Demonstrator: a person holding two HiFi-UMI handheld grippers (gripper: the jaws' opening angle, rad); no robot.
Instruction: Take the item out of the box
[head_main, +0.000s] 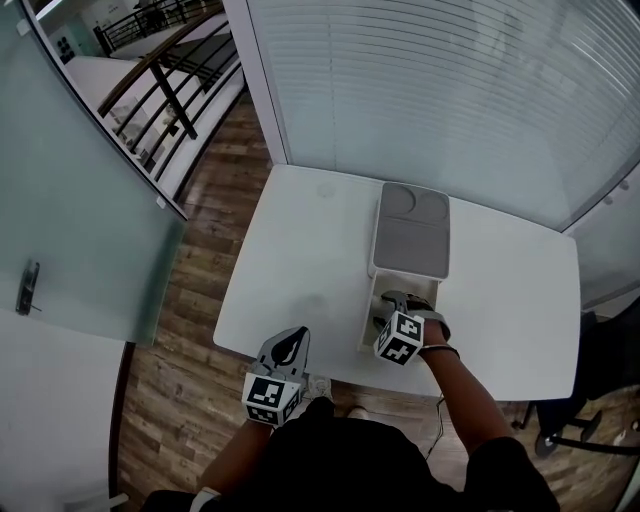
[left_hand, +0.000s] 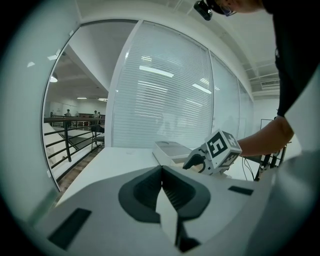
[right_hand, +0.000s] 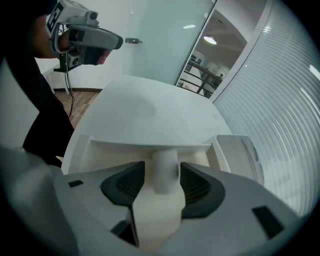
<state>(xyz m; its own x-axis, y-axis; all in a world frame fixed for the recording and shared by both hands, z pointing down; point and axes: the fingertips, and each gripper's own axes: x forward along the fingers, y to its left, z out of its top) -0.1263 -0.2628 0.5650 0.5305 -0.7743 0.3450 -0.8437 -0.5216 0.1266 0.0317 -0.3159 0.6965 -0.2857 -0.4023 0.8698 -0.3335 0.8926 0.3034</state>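
Right claw (right_hand: 162, 169) stands open inside the white box (right_hand: 75, 150), a white cylindrical item (right_hand: 166, 156) between its pads. Left claw (left_hand: 161, 187) is closed and empty, at the desk's (head_main: 300, 250) 7 o'clock edge.

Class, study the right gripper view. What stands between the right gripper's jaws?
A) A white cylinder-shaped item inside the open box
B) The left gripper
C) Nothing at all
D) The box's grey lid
A: in the right gripper view a white cylinder-shaped item stands between the spread jaws of the right gripper, inside the open box, and the pads do not appear to press on it.
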